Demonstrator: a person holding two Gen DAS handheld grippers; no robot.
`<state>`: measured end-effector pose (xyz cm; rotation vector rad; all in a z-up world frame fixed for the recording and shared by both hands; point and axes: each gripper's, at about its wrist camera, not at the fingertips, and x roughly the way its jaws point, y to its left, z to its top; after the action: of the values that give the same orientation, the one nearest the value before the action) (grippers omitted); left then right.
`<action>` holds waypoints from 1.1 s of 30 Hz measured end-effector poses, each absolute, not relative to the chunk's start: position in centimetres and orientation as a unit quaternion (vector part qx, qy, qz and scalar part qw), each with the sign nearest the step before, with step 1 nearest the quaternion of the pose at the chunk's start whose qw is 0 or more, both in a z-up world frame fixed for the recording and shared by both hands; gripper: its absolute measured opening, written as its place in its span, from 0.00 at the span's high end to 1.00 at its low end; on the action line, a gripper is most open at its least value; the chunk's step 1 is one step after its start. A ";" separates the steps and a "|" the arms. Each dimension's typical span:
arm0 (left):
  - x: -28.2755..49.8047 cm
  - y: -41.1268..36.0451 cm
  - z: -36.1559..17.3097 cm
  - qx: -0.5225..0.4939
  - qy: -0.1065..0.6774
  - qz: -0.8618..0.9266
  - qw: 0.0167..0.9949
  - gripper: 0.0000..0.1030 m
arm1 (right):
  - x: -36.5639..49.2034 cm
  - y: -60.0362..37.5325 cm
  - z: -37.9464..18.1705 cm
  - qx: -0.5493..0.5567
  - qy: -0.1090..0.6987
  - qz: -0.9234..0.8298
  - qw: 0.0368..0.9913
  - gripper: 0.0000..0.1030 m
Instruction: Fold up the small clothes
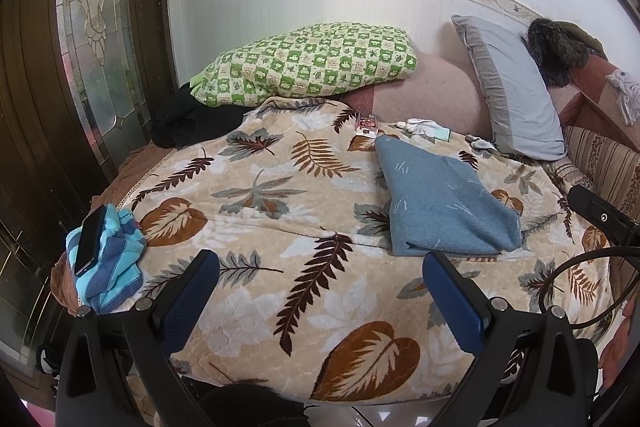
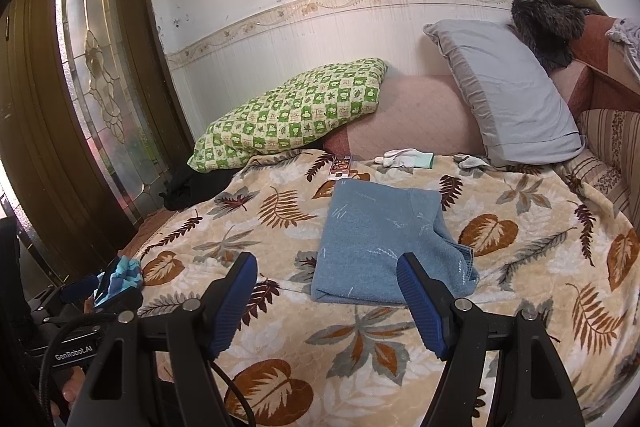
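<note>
A blue knitted garment [image 1: 444, 199] lies folded on the leaf-patterned blanket [image 1: 280, 195], right of centre. My left gripper [image 1: 320, 267] hovers open over the blanket's near part, to the garment's near left, with nothing between its blue pads. In the right wrist view the same garment [image 2: 384, 243] lies just beyond my right gripper [image 2: 327, 265], which is open and empty, its right fingertip overlapping the garment's near edge in the picture. A striped blue and turquoise cloth [image 1: 108, 259] lies crumpled at the blanket's left edge with a dark phone [image 1: 90, 239] on top.
Against the wall sit a green checked pillow [image 1: 312, 63] and a grey pillow [image 1: 516, 91]. White gloves [image 1: 420, 127], a small packet [image 1: 366, 125] and black clothing [image 1: 188, 123] lie behind the garment. A wood-and-glass door [image 1: 92, 27] stands left. A fur-trimmed coat [image 2: 548, 23] hangs over the headboard.
</note>
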<state>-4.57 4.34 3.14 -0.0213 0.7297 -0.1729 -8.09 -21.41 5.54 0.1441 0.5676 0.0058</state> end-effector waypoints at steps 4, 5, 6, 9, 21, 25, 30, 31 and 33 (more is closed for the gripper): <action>-4.6 4.2 3.3 -0.010 0.357 -0.086 0.930 0.02 | -8.3 -21.3 5.5 0.070 0.280 0.002 0.957 0.27; -4.6 4.2 3.3 -0.011 0.357 -0.086 0.930 0.02 | -8.3 -21.3 5.5 0.070 0.280 0.003 0.957 0.27; -4.5 4.1 3.3 -0.012 0.357 -0.086 0.930 0.02 | -8.2 -21.3 5.5 0.070 0.280 0.003 0.957 0.27; -4.4 3.8 3.4 -0.012 0.358 -0.088 0.930 0.02 | -8.3 -21.3 5.4 0.071 0.281 0.002 0.957 0.27; -3.9 3.7 3.8 -0.011 0.354 -0.095 0.930 0.02 | -7.6 -21.6 5.3 0.075 0.279 -0.001 0.957 0.27; -4.0 4.1 4.2 -0.013 0.349 -0.096 0.932 0.02 | -7.5 -21.3 5.7 0.071 0.276 0.000 0.958 0.27; -3.9 4.4 4.4 -0.013 0.344 -0.101 0.933 0.02 | -7.5 -21.1 6.0 0.066 0.274 -0.002 0.960 0.27; -3.9 4.3 4.4 -0.012 0.344 -0.102 0.933 0.02 | -7.5 -21.1 6.1 0.066 0.273 -0.003 0.960 0.27; -3.8 4.3 4.5 -0.011 0.342 -0.105 0.934 0.02 | -7.5 -21.2 6.2 0.069 0.272 -0.005 0.960 0.27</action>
<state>-3.81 4.29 4.48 -0.0227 0.7005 -0.2156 -7.54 -21.22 6.21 0.1408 0.5519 -0.0092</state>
